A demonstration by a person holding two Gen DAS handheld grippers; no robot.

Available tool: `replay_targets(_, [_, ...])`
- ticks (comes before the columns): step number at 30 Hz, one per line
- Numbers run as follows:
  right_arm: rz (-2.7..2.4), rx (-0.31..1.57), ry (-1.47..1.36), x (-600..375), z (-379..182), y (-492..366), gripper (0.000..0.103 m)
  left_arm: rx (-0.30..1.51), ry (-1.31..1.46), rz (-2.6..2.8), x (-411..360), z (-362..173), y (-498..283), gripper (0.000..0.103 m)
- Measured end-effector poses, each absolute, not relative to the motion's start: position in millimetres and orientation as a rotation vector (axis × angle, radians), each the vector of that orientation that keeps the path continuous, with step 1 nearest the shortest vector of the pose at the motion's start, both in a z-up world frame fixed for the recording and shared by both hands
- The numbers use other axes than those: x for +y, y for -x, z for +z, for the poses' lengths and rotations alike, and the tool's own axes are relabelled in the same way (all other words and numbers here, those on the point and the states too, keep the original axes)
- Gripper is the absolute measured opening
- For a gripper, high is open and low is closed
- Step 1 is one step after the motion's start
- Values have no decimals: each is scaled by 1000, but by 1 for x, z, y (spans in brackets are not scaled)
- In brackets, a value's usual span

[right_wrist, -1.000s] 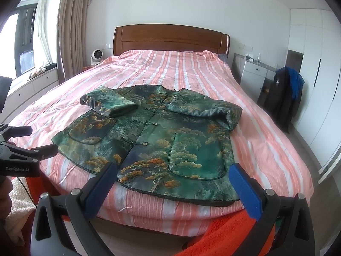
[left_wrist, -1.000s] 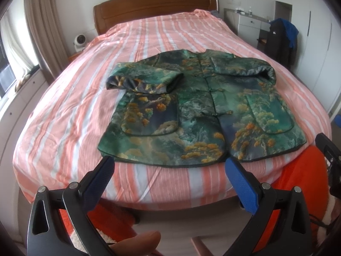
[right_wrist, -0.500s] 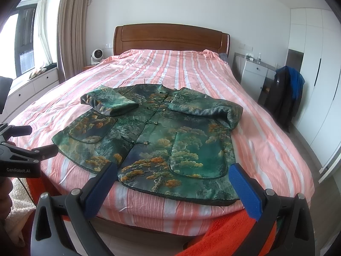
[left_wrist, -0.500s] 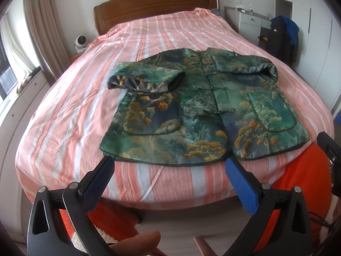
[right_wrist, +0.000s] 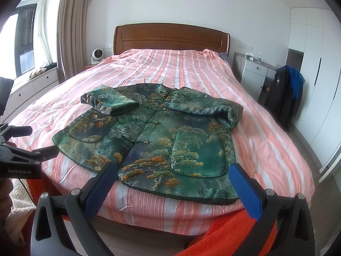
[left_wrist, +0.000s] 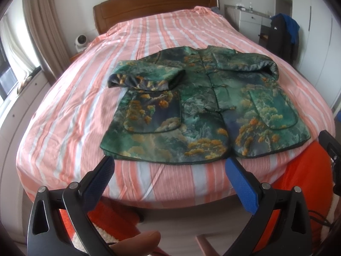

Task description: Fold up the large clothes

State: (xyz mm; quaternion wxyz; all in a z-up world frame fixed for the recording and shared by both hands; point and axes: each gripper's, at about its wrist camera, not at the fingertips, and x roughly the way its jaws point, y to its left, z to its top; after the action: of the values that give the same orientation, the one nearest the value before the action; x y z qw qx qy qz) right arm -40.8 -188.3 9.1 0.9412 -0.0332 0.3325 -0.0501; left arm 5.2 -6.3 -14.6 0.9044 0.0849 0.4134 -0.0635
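Note:
A green jacket (left_wrist: 202, 111) with gold tree patterns lies flat on the pink striped bed (left_wrist: 74, 111), front up, both sleeves folded in over the chest. The right wrist view shows the same jacket (right_wrist: 153, 140) near the bed's foot. My left gripper (left_wrist: 170, 166) hovers open just short of the jacket's hem, nothing between its blue pads. My right gripper (right_wrist: 174, 172) is open too, over the hem's right part, holding nothing. The left gripper's black body (right_wrist: 21, 155) shows at the left edge of the right wrist view.
An orange fabric (left_wrist: 298, 177) lies below the bed's foot. A wooden headboard (right_wrist: 170, 38) stands at the far end. A white nightstand (right_wrist: 253, 74) and a dark garment on a chair (right_wrist: 285, 98) stand on the right. A small fan (right_wrist: 97, 55) sits at the left.
Both grippers have drifted a little closer to the jacket's hem. The jacket has not moved, and both stay open.

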Motion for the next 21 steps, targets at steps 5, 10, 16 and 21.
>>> replay_targets(5, [-103, 678, 67, -188, 9, 41, 103, 855, -179, -131, -7, -15, -5, 103])
replay_targets(10, [-103, 680, 66, -188, 8, 41, 103, 861, -182, -130, -7, -17, -4, 103])
replay_targets(16, [-102, 680, 67, -188, 9, 41, 103, 863, -183, -131, -8, -17, -5, 103])
replay_targets(21, [-103, 681, 67, -188, 9, 40, 103, 862, -180, -130, -8, -17, -5, 103])
